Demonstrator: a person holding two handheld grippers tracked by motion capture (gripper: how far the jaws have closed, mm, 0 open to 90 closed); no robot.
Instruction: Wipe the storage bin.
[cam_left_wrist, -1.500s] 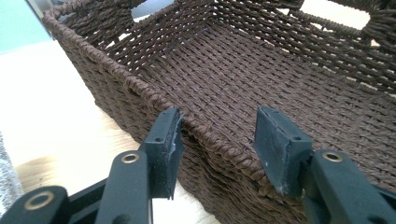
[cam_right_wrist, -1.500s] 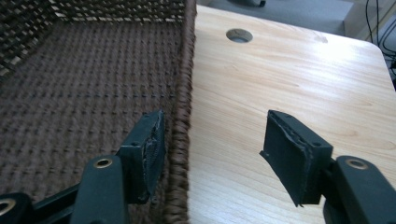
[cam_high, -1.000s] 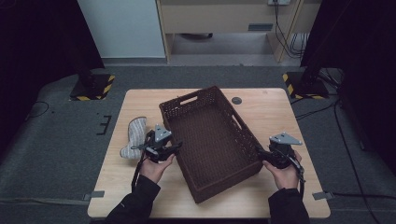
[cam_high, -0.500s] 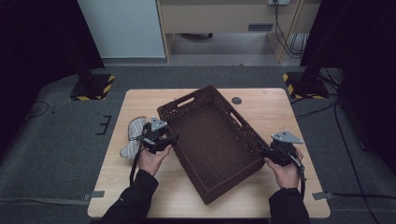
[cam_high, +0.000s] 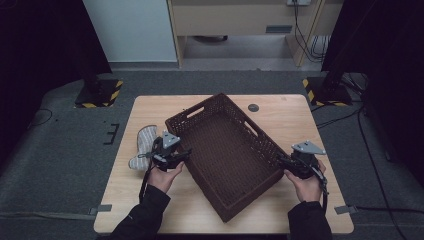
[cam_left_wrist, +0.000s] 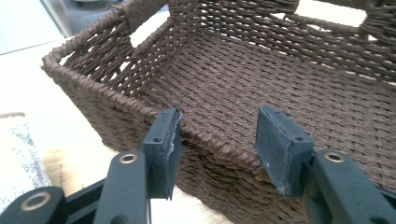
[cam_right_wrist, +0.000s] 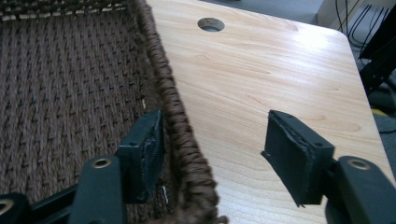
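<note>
Two open claws, basket rim between each.

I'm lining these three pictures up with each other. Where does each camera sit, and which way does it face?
High view: above the person's side, facing forward and down on the table; both forearms, left gripper, right gripper.
Left gripper view: rides the left gripper, facing into the basket; its jaws straddle the rim, open.
Right gripper view: rides the right gripper, facing along the basket's rim; jaws straddle it, open.
Shared: the brown woven basket.
</note>
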